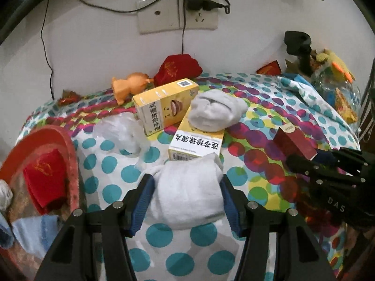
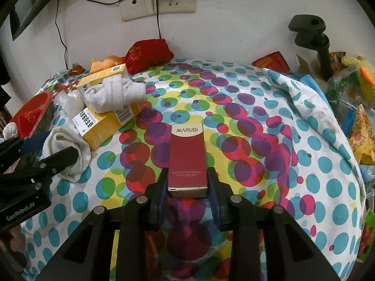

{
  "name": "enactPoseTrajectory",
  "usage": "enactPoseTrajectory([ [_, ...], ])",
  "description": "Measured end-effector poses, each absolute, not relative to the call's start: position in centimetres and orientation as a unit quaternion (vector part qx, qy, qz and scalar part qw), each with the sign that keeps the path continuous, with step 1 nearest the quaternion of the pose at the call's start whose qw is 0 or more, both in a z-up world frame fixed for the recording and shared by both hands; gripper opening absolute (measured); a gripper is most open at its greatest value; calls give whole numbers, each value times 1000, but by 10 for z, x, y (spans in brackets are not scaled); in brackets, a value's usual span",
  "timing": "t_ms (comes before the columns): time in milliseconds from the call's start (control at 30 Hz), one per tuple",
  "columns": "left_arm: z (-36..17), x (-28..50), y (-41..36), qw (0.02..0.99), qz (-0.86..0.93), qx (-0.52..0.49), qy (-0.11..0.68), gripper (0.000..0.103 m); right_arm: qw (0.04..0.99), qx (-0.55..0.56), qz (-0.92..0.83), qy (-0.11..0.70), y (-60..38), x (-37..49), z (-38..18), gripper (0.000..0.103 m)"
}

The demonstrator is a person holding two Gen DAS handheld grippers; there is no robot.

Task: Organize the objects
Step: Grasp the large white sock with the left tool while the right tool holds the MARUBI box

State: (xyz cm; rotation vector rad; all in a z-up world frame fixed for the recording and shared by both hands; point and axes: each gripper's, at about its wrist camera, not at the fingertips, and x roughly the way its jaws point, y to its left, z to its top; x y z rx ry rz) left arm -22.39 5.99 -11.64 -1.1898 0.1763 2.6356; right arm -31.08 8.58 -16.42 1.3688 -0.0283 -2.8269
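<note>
A white sock point(image 1: 187, 196) lies on the dotted cloth point(image 1: 234, 234), partly over the near end of a yellow box point(image 1: 196, 140). My left gripper point(image 1: 186, 180) is open, its blue pads on either side of the sock without squeezing it. In the right wrist view the same gripper point(image 2: 46, 149) is at the left edge, over that sock point(image 2: 70, 157). My right gripper point(image 2: 188, 172) is shut on the near end of a dark red MARUBI box point(image 2: 187, 159), whose far end rests on the cloth. From the left wrist view that box point(image 1: 295, 142) sticks out of the right gripper point(image 1: 314, 158).
A second yellow box point(image 1: 164, 107) and a rolled grey sock point(image 1: 215, 112) sit mid-table beside crumpled clear plastic point(image 1: 121, 133). A red basin point(image 1: 68, 145) at the left holds a red pouch point(image 1: 44, 178). Against the wall are an orange toy point(image 1: 129, 86), another red pouch point(image 1: 178, 68) and a black clamp point(image 1: 297, 44).
</note>
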Motion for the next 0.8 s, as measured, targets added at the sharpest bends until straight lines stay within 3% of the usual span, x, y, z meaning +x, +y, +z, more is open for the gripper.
enactPoseTrajectory([
  [367,-126,-228,61,117,898,-420,60,60,7,434,-901,-17,44,-338,-172,31],
  [800,-122,-219,64,117,903,-408,71,50,11,435,-900,-6,29,-347,-175,32],
])
